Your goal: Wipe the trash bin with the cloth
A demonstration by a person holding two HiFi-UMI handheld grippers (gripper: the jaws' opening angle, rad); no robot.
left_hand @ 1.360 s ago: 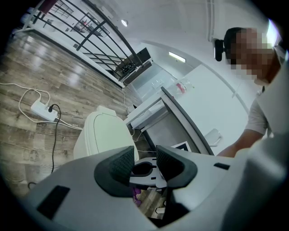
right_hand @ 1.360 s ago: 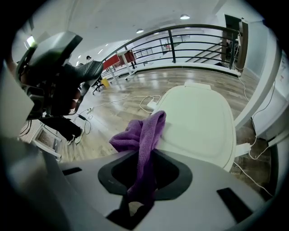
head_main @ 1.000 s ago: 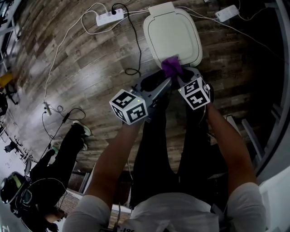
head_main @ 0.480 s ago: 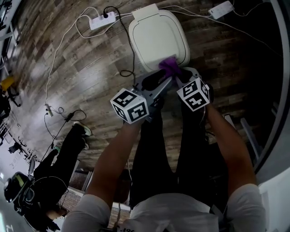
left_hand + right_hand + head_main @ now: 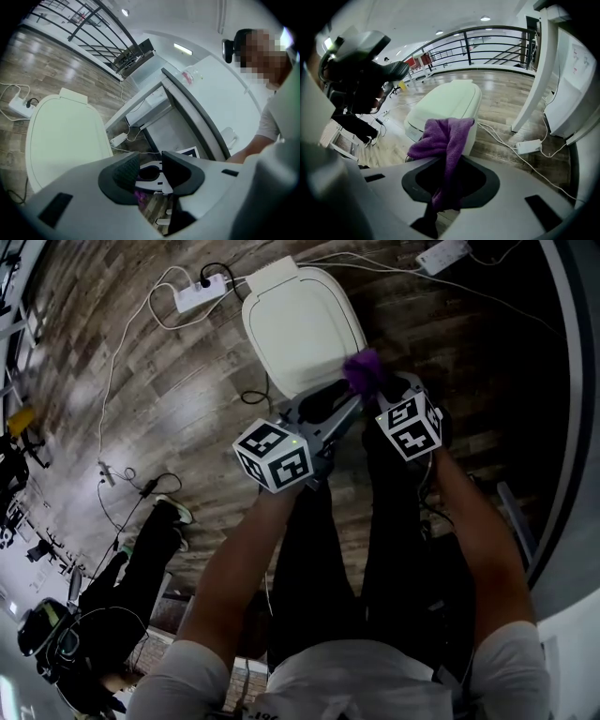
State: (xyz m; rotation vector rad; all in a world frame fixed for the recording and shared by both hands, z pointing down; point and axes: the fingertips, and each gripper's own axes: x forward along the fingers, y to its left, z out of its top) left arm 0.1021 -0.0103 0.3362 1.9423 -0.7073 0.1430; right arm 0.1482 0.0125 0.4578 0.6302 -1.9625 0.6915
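The white trash bin [image 5: 300,329] stands lid-shut on the wood floor; it also shows in the left gripper view [image 5: 63,136] and the right gripper view [image 5: 450,101]. My right gripper [image 5: 377,385] [image 5: 446,180] is shut on a purple cloth [image 5: 364,369] [image 5: 443,138]. The cloth hangs bunched out of the jaws by the bin's near right corner. My left gripper [image 5: 330,407] [image 5: 151,171] is open beside it, just short of the bin's near edge, with nothing between its pads.
A white power strip [image 5: 199,294] and cables lie left of the bin. Another strip [image 5: 442,254] [image 5: 529,146] lies to the right by a white post [image 5: 536,70]. A person in black [image 5: 122,587] sits at lower left. A white counter stands right.
Both grippers have slid right along the bin's near edge. The cloth went from the middle of the lid's front edge to its right corner. Both grips look the same.
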